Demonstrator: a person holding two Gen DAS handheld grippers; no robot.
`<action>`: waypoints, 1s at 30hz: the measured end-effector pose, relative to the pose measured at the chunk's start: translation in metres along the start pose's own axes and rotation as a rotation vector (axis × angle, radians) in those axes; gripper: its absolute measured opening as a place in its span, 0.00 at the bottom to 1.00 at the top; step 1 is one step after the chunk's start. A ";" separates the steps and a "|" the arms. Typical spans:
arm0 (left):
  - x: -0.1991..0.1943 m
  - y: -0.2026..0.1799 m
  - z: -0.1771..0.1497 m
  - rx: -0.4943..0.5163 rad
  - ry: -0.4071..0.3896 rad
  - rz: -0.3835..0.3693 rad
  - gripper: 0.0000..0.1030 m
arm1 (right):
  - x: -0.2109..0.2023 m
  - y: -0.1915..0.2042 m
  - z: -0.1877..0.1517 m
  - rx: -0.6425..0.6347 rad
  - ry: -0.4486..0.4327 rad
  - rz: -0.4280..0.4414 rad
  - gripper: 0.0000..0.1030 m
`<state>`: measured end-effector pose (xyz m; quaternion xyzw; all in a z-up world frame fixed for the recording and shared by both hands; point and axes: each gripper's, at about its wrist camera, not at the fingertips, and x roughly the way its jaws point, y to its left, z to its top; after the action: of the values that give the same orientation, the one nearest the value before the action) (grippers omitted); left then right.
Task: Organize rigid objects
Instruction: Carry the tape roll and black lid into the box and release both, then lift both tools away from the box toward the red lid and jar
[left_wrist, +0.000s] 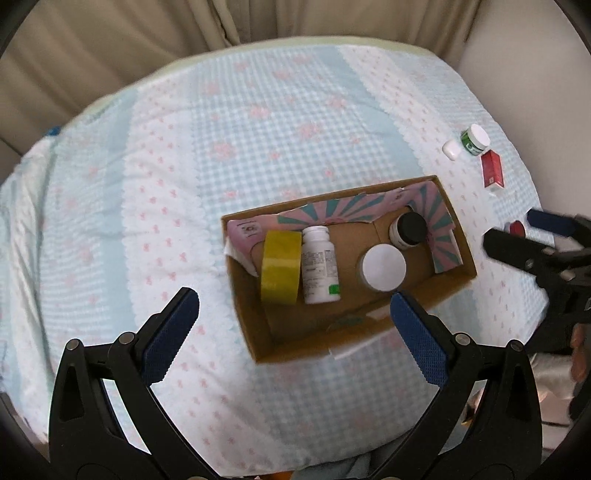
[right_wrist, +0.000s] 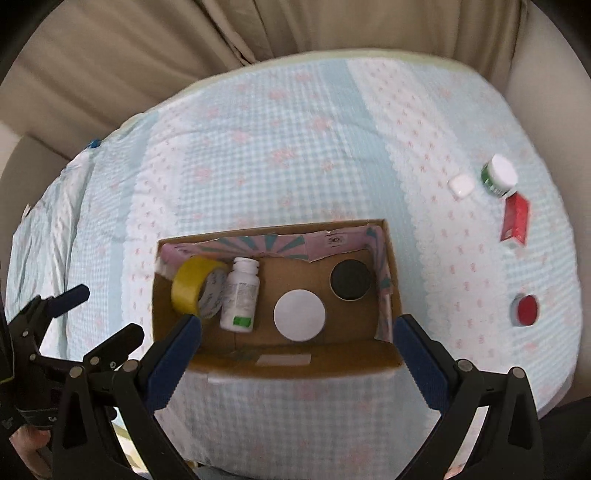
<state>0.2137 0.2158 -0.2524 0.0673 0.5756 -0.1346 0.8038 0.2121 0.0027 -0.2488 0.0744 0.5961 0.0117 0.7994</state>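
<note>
An open cardboard box (left_wrist: 463, 254) (right_wrist: 393, 295) sits on the bed. Inside are a yellow tape roll (left_wrist: 280, 267) (right_wrist: 190, 290), a white pill bottle lying down (left_wrist: 319, 266) (right_wrist: 242, 295), a white-lidded jar (left_wrist: 384, 267) (right_wrist: 299, 310) and a black-lidded jar (left_wrist: 410, 229) (right_wrist: 351, 278). To the right on the bedspread lie a small white cap (left_wrist: 452, 147) (right_wrist: 461, 184), a green jar with white lid (left_wrist: 476, 138) (right_wrist: 498, 177), a red carton (left_wrist: 493, 171) (right_wrist: 515, 219) and a red-lidded jar (left_wrist: 517, 228) (right_wrist: 526, 310). My left gripper (left_wrist: 293, 314) (right_wrist: 110, 314) is open and empty above the box's near side. My right gripper (right_wrist: 297, 336) (left_wrist: 513, 230) is open and empty.
The bed has a light blue and pink checked bedspread (left_wrist: 258, 129) (right_wrist: 277, 147). Beige curtains (left_wrist: 129, 44) (right_wrist: 147, 55) hang behind it. A beige wall (left_wrist: 517, 74) stands at the right.
</note>
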 end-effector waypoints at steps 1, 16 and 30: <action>-0.009 -0.001 -0.004 -0.001 -0.013 0.002 1.00 | -0.008 0.002 -0.002 -0.009 -0.013 -0.009 1.00; -0.110 -0.057 -0.023 0.036 -0.269 -0.062 1.00 | -0.128 -0.043 -0.052 0.138 -0.162 -0.118 1.00; -0.124 -0.218 0.019 0.080 -0.352 -0.051 1.00 | -0.168 -0.189 -0.087 0.203 -0.240 -0.228 1.00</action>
<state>0.1297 0.0197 -0.1187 0.0600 0.4218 -0.1876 0.8850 0.0671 -0.1934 -0.1388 0.0873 0.4994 -0.1481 0.8491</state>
